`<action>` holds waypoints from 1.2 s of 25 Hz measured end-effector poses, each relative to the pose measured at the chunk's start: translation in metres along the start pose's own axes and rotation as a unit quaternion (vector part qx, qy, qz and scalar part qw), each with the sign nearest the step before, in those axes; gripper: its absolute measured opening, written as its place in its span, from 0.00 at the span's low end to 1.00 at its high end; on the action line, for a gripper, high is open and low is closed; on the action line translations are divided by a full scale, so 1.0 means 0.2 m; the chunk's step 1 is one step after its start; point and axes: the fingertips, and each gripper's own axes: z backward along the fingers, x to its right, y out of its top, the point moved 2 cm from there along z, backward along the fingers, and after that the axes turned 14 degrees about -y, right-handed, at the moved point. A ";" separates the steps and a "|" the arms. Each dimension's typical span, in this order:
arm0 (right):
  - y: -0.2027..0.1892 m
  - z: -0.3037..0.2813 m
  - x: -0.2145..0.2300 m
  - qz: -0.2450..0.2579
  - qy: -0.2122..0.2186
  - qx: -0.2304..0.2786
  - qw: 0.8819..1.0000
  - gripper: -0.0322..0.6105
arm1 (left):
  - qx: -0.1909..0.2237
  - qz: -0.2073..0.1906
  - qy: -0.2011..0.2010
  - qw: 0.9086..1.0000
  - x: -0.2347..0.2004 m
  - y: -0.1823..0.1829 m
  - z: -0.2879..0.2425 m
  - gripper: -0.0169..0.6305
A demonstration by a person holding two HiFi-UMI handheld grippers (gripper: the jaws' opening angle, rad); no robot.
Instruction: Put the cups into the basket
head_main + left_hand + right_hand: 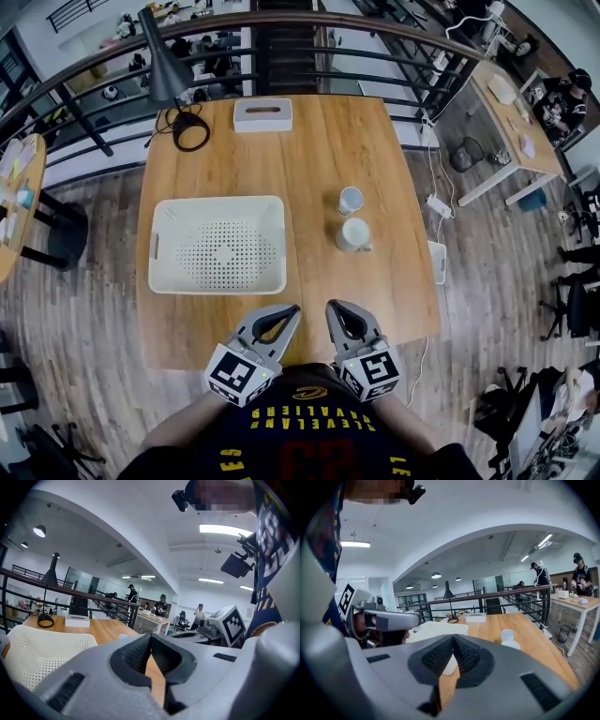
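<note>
Wooden boards of the counter run away towards a dark railing, with another desk beyond it. On the counter's left half lies the white perforated basket, empty as far as I can see. Well apart from it, on the right half, the farther cup and the nearer cup stand upright, one just beside the other; whether they touch I cannot tell. Neither is in the basket yet. At the near edge the left gripper and the right gripper hover side by side, each with its jaws pressed together on nothing, short of both cups.

To my eye the cups are small, light and stiff, with smooth white walls that could slip or tip under a sideways nudge; if ceramic, they would chip when dropped. I would have the right gripper open wide and take the nearer cup across its body, low enough to keep it steady, or pinch its rim with one jaw inside
</note>
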 end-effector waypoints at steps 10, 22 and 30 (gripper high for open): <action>-0.02 0.06 -0.01 -0.005 -0.042 -0.005 0.999 0.07 | -0.003 0.022 -0.079 0.997 0.07 -0.05 -0.04 0.04; -0.14 0.14 -0.01 -0.027 -0.111 -0.031 0.993 0.07 | -0.018 0.063 -0.132 0.989 0.10 -0.20 0.00 0.04; -0.24 0.14 0.22 -0.047 -0.149 -0.046 0.987 0.07 | -0.036 0.058 -0.130 0.989 0.09 -0.25 -0.04 0.05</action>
